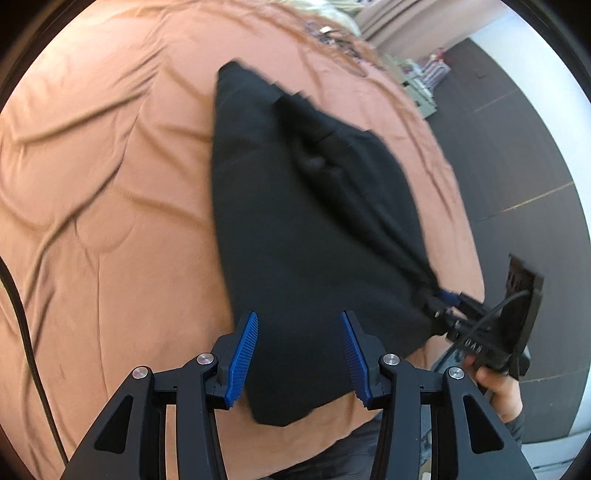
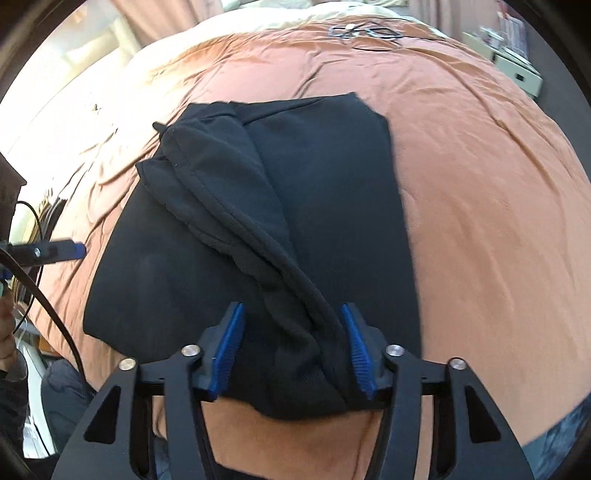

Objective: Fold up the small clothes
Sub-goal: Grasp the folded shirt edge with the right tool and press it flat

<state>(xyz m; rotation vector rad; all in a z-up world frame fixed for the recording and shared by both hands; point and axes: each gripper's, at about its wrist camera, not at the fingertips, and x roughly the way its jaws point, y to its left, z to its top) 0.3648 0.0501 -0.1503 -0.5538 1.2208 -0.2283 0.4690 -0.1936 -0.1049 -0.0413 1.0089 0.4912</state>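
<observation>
Blue-padded left gripper (image 1: 299,354) hangs w/ fingers partly open above the near edge of a black garment (image 1: 295,229), pads not pressing. Right gripper (image 2: 293,349) fingers, also partly open, straddle a bunched fold of the garment's near edge; can't tell if they grip. Garment lies on a bed w/ rust-orange cover (image 2: 480,184). Cables (image 2: 364,33) at far end.

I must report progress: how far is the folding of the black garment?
Done: the black fabric garment lies on the orange bedspread, partly folded. In hand: the right gripper straddles its bunched near end. Left: the left gripper is open; the garment still needs flattening.
</observation>
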